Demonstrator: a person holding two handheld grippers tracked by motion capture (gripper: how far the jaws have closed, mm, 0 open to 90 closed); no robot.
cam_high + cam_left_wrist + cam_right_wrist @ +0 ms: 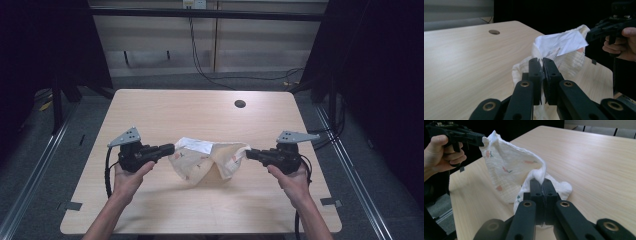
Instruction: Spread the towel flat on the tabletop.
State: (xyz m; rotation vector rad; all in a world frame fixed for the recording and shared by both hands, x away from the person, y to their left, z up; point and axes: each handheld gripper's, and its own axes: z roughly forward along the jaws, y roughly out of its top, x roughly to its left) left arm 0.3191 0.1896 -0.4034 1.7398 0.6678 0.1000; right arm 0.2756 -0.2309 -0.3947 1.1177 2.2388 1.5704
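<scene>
Light wood desk [150, 210] w/ round cable hole [240, 104] nr far edge. Black cables [200, 65] down rear wall, across grey floor [370, 170].

A light wood-grain table [165, 107] with rounded corners and a round cable hole [240, 104] near its far edge is seen; a cream patterned cloth [200, 167] sags onto its middle.

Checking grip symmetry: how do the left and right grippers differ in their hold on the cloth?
The left gripper pinches the cloth at a white, plain edge; the right gripper pinches a printed, crinkled corner. In the high view the left gripper sits slightly higher in the picture than the right. Both are shut on the cloth and point inward, lifting it off the table.
</scene>
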